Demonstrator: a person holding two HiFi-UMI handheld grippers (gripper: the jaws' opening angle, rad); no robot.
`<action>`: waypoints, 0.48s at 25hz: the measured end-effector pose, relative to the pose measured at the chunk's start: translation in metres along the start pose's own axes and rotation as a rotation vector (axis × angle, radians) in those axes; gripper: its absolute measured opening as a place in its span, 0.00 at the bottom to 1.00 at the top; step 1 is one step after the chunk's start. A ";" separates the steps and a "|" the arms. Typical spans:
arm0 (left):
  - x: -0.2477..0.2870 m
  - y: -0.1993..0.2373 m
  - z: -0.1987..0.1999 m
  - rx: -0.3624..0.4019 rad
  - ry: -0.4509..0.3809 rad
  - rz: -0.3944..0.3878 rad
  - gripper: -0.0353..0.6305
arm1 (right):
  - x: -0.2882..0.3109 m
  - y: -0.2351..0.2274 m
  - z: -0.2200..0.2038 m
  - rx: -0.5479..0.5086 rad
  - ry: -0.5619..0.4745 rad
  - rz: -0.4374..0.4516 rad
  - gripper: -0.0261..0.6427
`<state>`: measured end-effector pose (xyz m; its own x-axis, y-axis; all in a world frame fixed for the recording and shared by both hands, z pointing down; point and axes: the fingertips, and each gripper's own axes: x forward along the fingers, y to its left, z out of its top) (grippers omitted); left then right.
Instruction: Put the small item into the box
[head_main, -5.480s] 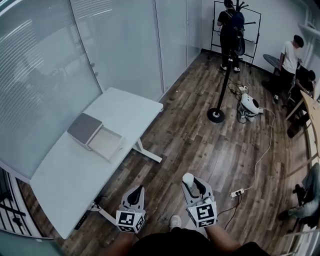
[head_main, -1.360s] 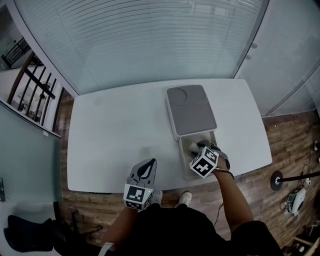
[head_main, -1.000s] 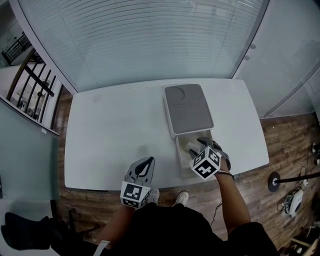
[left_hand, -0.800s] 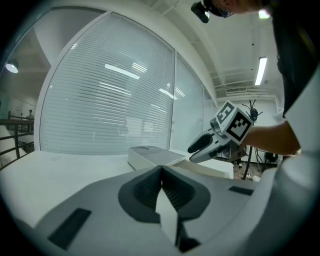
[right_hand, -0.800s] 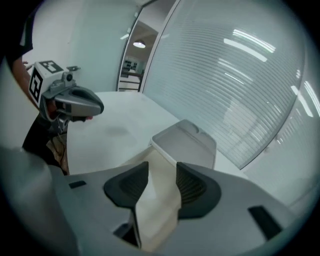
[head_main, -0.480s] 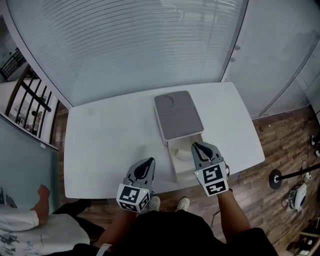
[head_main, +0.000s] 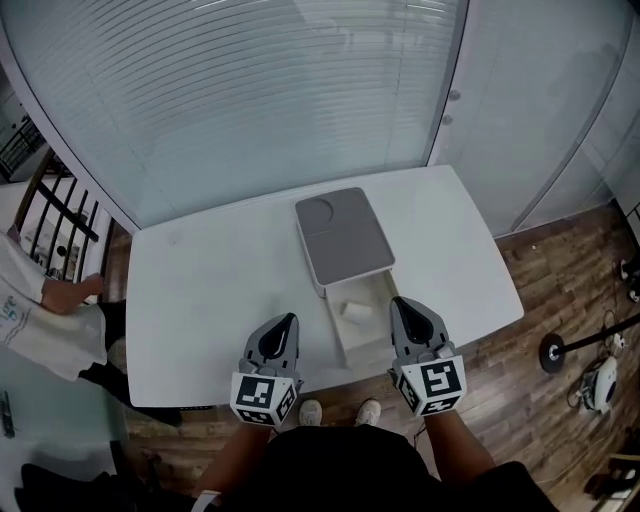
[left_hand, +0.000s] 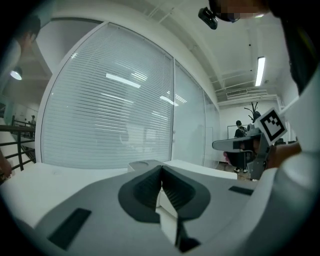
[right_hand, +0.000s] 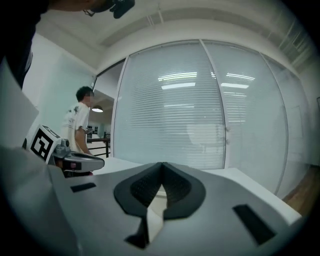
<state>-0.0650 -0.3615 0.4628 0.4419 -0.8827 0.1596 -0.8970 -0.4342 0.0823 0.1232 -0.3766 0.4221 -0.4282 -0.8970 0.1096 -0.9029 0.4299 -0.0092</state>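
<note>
- A white rectangular box with a grey lid (head_main: 343, 240) sits on the white counter (head_main: 200, 280), right of centre.
- A small white item (head_main: 355, 311) lies in the box's open near end.
- The left gripper (head_main: 288, 322) is left of that end, and the right gripper (head_main: 398, 303) just right of it.
- A person (head_main: 40, 310) stands off the counter's left end.

A: What is the person wearing?

B: A black top (head_main: 340, 475). Just ahead of that top show two white shoes (head_main: 310, 412).

A: And the tools?

B: The left tool (head_main: 287, 320) and the right tool (head_main: 398, 302), also ahead of the top, are light grey shells tapering to a point, lined with dark ribbed pads (left_hand: 150, 186). Each carries a white cube (head_main: 264, 398) printed with black square markers at the end nearest the top. Black rectangular slots (right_hand: 252, 223) sit in the shells.
</note>
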 end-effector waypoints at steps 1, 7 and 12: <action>0.001 -0.001 0.003 0.000 -0.008 -0.002 0.07 | -0.004 0.001 0.005 -0.011 -0.017 -0.004 0.05; 0.003 -0.008 0.005 0.008 -0.020 -0.017 0.07 | -0.014 0.004 -0.003 -0.029 -0.037 -0.002 0.04; 0.001 -0.011 -0.002 -0.003 -0.004 -0.021 0.07 | -0.015 0.004 -0.009 -0.008 -0.030 -0.009 0.04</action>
<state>-0.0550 -0.3577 0.4639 0.4605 -0.8742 0.1538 -0.8876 -0.4520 0.0884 0.1264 -0.3611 0.4290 -0.4215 -0.9033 0.0796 -0.9062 0.4228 -0.0008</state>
